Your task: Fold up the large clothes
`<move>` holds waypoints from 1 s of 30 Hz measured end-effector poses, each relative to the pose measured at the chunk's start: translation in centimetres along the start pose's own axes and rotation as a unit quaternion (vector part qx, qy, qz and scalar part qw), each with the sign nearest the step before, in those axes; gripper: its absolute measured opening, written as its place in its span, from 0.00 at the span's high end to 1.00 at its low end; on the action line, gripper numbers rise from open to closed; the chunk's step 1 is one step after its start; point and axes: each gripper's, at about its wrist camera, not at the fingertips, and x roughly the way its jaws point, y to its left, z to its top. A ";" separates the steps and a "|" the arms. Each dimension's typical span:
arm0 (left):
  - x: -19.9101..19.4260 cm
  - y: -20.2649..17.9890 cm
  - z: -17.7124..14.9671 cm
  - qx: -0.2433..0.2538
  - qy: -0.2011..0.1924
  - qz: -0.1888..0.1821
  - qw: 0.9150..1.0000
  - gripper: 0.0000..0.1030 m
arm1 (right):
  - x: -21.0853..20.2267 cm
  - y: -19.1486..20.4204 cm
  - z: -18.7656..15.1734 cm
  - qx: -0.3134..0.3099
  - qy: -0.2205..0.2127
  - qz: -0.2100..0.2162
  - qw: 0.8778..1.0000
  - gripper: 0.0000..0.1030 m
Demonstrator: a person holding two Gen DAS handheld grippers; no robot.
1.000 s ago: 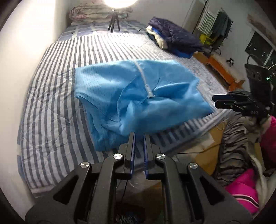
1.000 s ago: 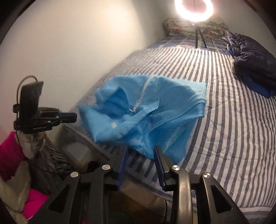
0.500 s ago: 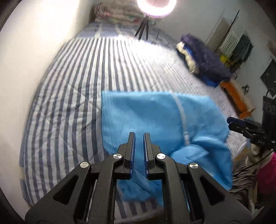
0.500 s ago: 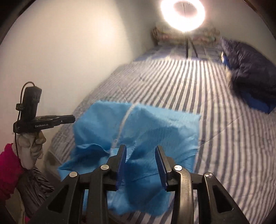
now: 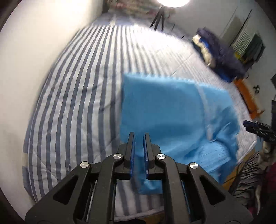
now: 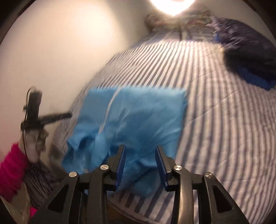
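Blue-padded fingers of the left gripper [image 5: 139,136] stand nearly closed with a fold of the bright blue zip-front garment [image 5: 165,112] between them; whether the pads pinch it is unclear. Those of the right gripper [image 6: 140,149] are parted over its near edge, cloth loose between. No writing is legible. Half flattened, rumpled nearside, it lies on the blue-and-white striped bedspread [image 5: 77,96]; beyond, a dark navy padded jacket [image 6: 248,56], a glowing ring light [image 6: 172,5].

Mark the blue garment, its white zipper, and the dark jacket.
blue garment [image 5: 163,106]: left wrist view, flat upper panel.
white zipper [image 6: 110,106]: right wrist view, upper run.
dark jacket [image 6: 248,58]: right wrist view, its middle.
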 end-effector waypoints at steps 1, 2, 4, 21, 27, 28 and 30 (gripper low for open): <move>-0.4 -0.6 0.1 0.002 -0.003 -0.012 1.000 0.93 | -0.4 -0.1 0.2 0.004 -0.006 0.001 1.000 0.64; -0.6 -0.9 0.0 0.003 -0.003 -0.020 1.000 0.93 | -0.6 -0.1 0.5 0.007 -0.008 0.006 1.000 0.64; -1.2 -2.5 -0.4 0.015 -0.003 -0.042 0.999 0.93 | -0.9 0.4 0.7 0.007 -0.008 0.028 1.000 0.63; -1.0 -9.9 -7.2 0.095 0.039 -0.030 0.994 0.92 | 8.8 11.3 -1.3 -0.118 0.136 0.121 0.976 0.69; 0.4 -10.7 -7.2 0.125 0.024 0.014 0.992 0.91 | 9.9 12.8 -0.2 -0.118 0.134 0.140 0.974 0.73; 0.6 -10.9 -7.2 0.131 0.023 0.019 0.991 0.90 | 9.9 13.1 0.0 -0.119 0.132 0.144 0.973 0.73; 1.2 -11.2 -7.3 0.139 0.021 0.029 0.990 0.90 | 10.2 13.4 0.8 -0.123 0.129 0.144 0.973 0.73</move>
